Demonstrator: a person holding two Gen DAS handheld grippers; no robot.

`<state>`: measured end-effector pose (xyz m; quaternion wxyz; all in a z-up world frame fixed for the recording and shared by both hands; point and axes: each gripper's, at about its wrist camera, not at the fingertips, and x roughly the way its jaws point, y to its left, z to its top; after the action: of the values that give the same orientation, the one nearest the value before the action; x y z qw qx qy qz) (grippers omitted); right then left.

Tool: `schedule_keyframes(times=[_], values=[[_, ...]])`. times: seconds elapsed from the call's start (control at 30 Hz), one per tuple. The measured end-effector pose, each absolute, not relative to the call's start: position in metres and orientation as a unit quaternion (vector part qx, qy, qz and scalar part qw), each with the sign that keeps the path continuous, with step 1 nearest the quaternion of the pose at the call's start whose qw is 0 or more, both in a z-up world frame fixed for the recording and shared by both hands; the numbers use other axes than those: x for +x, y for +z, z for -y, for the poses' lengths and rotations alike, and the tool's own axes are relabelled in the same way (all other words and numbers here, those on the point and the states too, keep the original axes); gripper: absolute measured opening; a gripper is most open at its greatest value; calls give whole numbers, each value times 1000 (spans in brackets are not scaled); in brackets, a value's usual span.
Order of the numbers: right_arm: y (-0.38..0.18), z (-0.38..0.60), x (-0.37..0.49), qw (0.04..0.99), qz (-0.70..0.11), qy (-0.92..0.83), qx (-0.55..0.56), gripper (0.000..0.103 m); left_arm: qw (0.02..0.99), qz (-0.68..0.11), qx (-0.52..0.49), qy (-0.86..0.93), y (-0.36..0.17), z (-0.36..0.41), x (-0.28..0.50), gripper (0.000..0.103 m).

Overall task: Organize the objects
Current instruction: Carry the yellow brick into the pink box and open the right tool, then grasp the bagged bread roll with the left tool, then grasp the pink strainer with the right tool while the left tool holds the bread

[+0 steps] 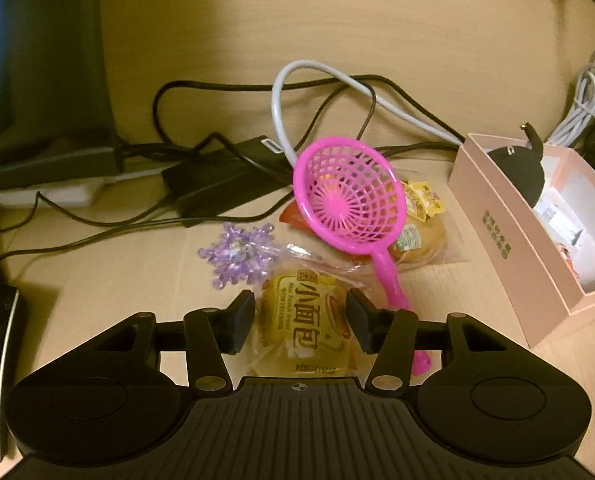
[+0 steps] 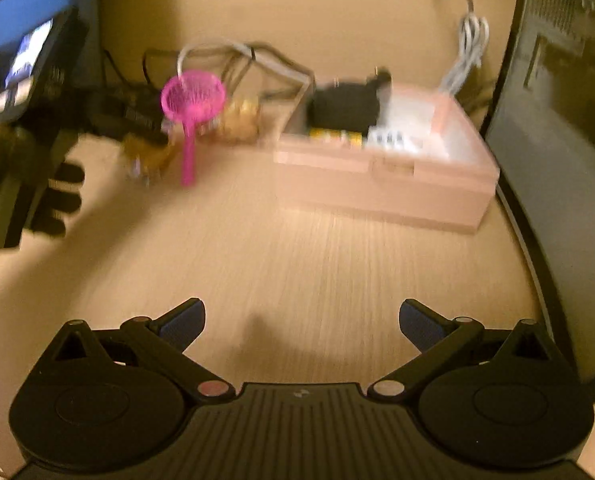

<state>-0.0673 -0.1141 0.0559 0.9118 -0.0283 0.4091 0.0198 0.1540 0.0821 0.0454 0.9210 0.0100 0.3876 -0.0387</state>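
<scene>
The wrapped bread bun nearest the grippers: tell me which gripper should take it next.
Left. The left gripper already straddles the wrapped bread bun, pads beside it. The right gripper hangs wide open above bare table, far from the snacks.

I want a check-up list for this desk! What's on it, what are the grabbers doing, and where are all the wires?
Surface: light wood desk, bare in front.
Job's things: wrapped bread between the left jaws; second wrapped bun under the pink toy strainer; purple snowflake beside them; open pink box with a black item inside.
Clutter: black power adapter, white power strip.
Grippers: left gripper straddles the bread, grip unclear; right gripper wide open, empty.
Cables: black cables and a grey cable tangled behind the strainer; coiled white cable.
Surroundings: monitor at left.
</scene>
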Motion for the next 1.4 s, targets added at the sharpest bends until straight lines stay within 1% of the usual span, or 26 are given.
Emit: schedule_keyframes(times=[0.17,0.33,0.7,0.87,0.97,1.1,1.27,1.4], values=[[34,124,-65,894,-447,1,17,103,919,-391,8,-51,44,-83,154,58],[27,132,-59,890,-454,-6,44,103,918,-392,-7,-58,43,-89,154,58],[23,121,-56,886,-463,-18,15,103,911,-408,-14,-54,39,-87,158,60],[29,118,-48,874,-483,46,-1,103,910,-412,-8,-50,41,-86,152,56],[45,113,-47,895,-441,56,-14,103,909,-414,-6,-56,44,-89,133,54],[67,96,-29,921,-379,67,-58,103,903,-422,-50,-66,45,-111,93,53],[79,65,13,933,-334,92,-97,103,901,-412,-129,-38,53,-153,32,52],[74,30,49,934,-311,105,-138,103,897,-408,-172,-22,61,-179,0,52]])
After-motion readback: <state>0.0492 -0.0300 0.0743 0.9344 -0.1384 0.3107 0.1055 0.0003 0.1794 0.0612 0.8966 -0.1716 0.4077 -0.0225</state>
